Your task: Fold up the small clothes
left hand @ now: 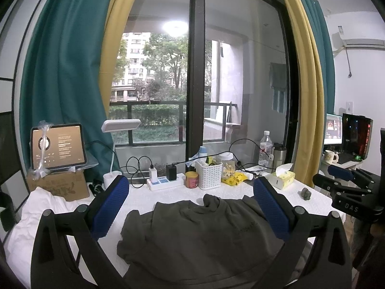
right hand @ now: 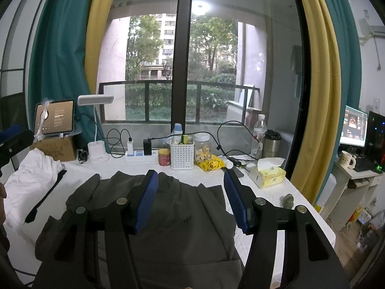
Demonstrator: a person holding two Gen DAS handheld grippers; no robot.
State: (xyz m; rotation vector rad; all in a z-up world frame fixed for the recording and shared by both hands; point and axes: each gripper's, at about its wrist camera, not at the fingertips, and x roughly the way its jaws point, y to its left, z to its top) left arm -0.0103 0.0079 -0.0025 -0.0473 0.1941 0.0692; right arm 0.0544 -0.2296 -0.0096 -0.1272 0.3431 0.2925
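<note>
A table (right hand: 276, 192) covered in white textured cloth stood against a tall window with a dark frame, flanked by teal and yellow curtains (left hand: 67, 72); beyond the glass were a balcony rail, hedges and apartment blocks. On the near middle of the table lay a grey-olive shirt (right hand: 182, 221), rumpled and partly spread, with a crumpled white garment (right hand: 31, 180) to its left. Along the window edge stood a tablet (left hand: 59, 145) propped on a cardboard box (left hand: 60, 185), a white desk lamp (left hand: 120, 125), a power strip (left hand: 166, 183) with chargers, a red tin (left hand: 191, 179), a white slotted basket (left hand: 208, 175), a jar of snacks (right hand: 202, 150), a water bottle (left hand: 265, 148) and a yellow tissue box (right hand: 268, 174). A small dark stone (left hand: 306, 193) sat near the right edge. To the right, a side desk held a monitor (right hand: 353, 128) and a mug (right hand: 346, 160). The left gripper (left hand: 191, 191) hung above the shirt with its blue pads wide apart, holding nothing. The right gripper (right hand: 191, 180) was likewise parted over the shirt, empty.
</note>
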